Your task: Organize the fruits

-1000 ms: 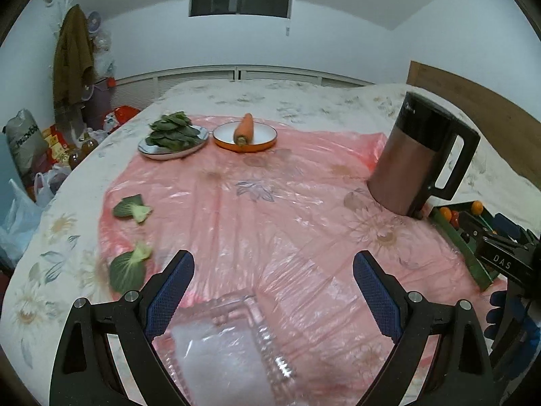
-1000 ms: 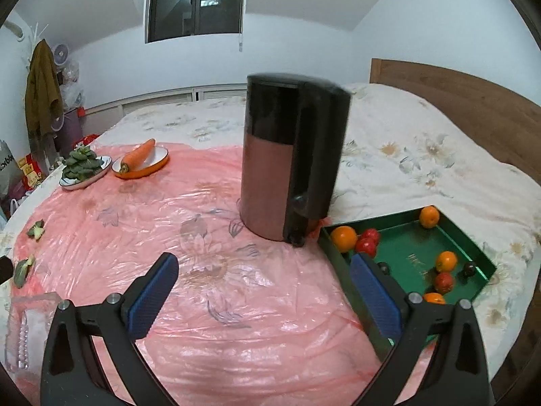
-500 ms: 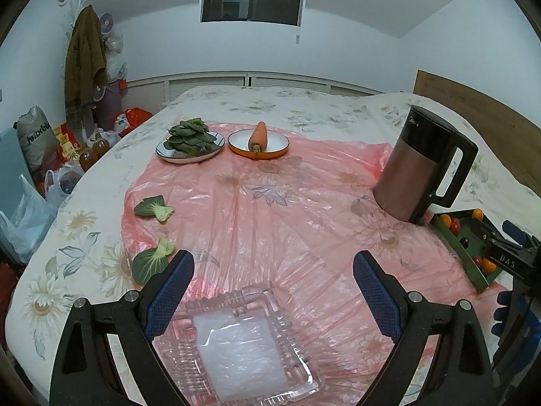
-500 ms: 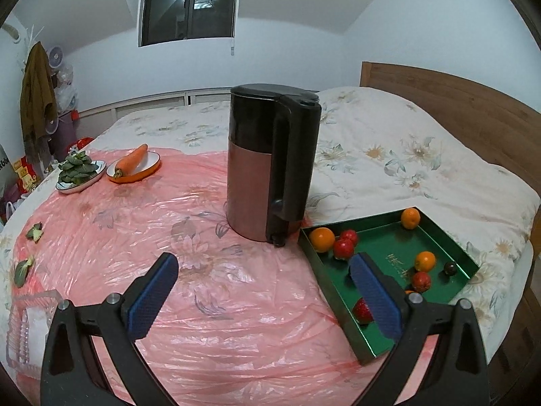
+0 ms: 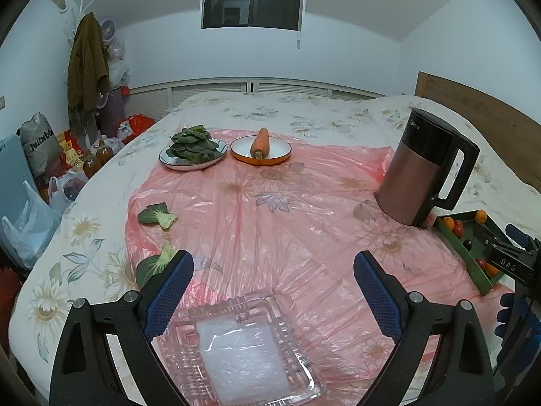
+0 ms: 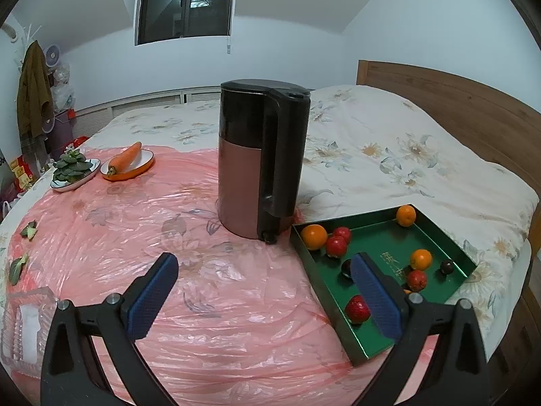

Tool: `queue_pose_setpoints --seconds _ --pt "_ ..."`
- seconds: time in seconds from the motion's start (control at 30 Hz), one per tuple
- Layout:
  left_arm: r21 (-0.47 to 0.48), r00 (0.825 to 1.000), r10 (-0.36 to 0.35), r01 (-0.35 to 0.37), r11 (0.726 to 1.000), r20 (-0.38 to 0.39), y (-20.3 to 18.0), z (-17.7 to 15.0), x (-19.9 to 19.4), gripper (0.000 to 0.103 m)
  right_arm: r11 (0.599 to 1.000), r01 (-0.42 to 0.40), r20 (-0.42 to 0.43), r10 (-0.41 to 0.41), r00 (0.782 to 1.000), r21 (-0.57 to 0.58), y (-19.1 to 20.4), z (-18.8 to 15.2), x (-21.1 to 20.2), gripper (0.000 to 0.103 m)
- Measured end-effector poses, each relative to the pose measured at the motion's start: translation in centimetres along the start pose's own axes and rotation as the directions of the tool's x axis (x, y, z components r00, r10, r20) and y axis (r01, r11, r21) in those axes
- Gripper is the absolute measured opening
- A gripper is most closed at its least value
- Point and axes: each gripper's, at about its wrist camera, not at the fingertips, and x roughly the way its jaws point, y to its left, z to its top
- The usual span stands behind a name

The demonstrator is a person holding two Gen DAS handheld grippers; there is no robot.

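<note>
A green tray (image 6: 436, 237) lies on the bed at the right and holds several fruits: oranges (image 6: 313, 236), red ones (image 6: 336, 246) and small dark ones (image 6: 447, 266). My right gripper (image 6: 264, 264) hovers open just left of the tray, and its right finger overlaps the tray's near part. In the left wrist view a clear square glass dish (image 5: 243, 348) sits empty on the pink sheet. Above it my left gripper (image 5: 272, 264) is open with nothing between the fingers. The tray (image 5: 463, 253) shows at that view's far right edge.
A copper and black kettle (image 6: 260, 159) stands just left of the tray. At the back are a plate of greens (image 5: 192, 149) and an orange bowl with a carrot (image 5: 260, 145). Two loose leafy pieces (image 5: 157, 216) lie at the left. A wooden headboard (image 6: 456, 101) is on the right.
Both views have drawn back from the bed. More of the glass dish now shows under the left gripper, and the whole green tray shows in the right view. Both grippers stayed open.
</note>
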Motion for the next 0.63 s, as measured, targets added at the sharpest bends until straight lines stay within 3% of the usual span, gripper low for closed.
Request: queue_pose_setpoints --seconds 0.63 --pt "0.006 1.0 0.002 -0.002 1.0 -0.004 -0.4 -0.2 0.2 0.093 1.0 0.028 -0.007 -0.027 1.0 0.013 -1.5 -0.8 0.2 0.103"
